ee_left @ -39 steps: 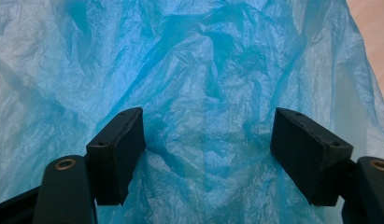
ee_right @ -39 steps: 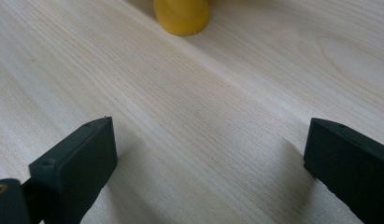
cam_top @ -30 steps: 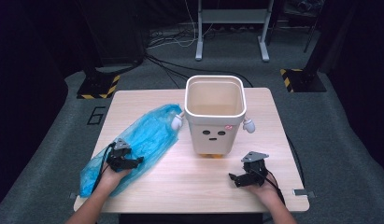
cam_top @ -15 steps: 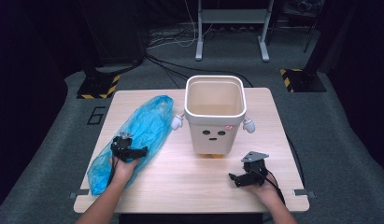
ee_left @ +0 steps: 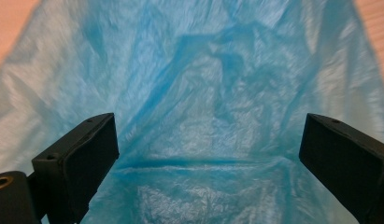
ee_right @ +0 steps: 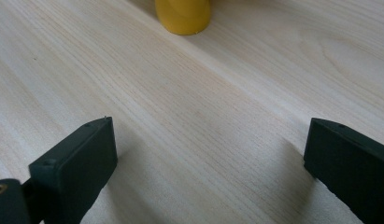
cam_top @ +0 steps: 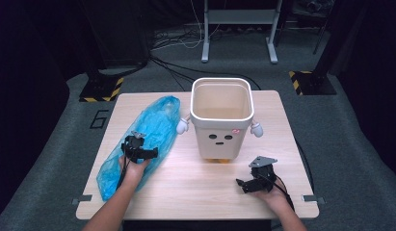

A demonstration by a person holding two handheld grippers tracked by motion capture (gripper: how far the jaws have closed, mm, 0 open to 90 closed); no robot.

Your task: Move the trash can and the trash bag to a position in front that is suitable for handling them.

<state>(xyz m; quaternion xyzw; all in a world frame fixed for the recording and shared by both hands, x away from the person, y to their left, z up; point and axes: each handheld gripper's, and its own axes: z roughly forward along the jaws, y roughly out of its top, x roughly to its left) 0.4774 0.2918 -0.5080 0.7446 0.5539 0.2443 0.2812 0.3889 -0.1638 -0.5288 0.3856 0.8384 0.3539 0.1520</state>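
The blue plastic bag [cam_top: 145, 139] lies flat along the left side of the table [cam_top: 195, 192], just left of the bin [cam_top: 222, 118]. The left gripper [cam_top: 150, 154] hovers over the bag's middle, jaws spread wide with crinkled plastic between them, gripping nothing. The right gripper [cam_top: 244, 185] rests near the table's front right, jaws wide over bare wood. The bag's mouth is hard to make out. The bin's yellow foot [ee_right: 182, 16] is cut off at the top of the right gripper view.

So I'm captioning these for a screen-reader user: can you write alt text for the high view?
A person's left gripper hovers open over a crumpled blue plastic bag on a wooden table, beside a cream bin with a cartoon face. The right gripper rests open near the table's front right.
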